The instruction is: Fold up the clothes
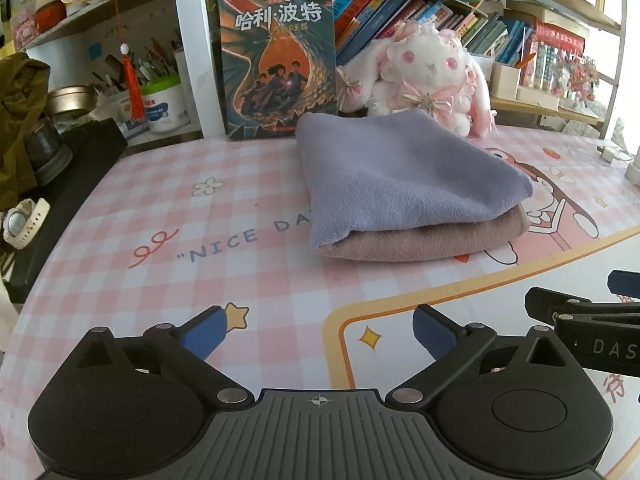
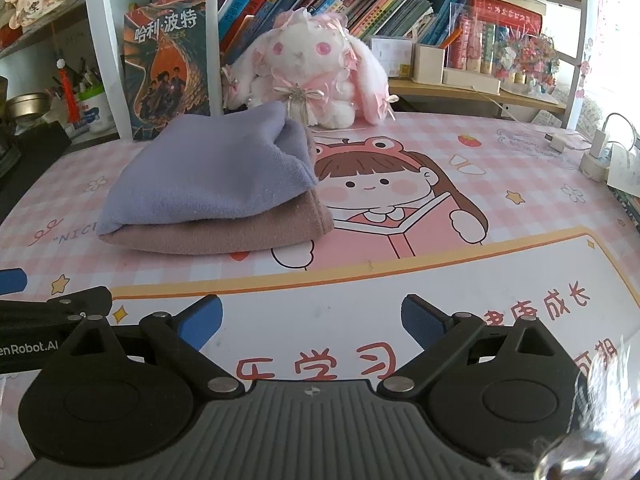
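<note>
Two folded cloths stacked mid-tabletop, lilac cloth (image 1: 404,176) on top of brown cloth (image 1: 424,242), folded edges facing the grippers, open mat on the near side and to the right; the far edge sits close to a plush rabbit (image 2: 312,68) and an upright book (image 1: 280,60). Left gripper (image 1: 320,332) and right gripper (image 2: 312,320) both hover low over the near tabletop (image 2: 480,280), side by side, jaws spread wide, holding nothing, well short of the stack. Pink checked mat printed "NICE DA…" with a cartoon girl; crowded bookshelves behind; "enRobot.AI" legible on the left gripper's side.

Folded cloth (image 1: 404,176) atop another (image 1: 420,240), before book (image 1: 278,60).
</note>
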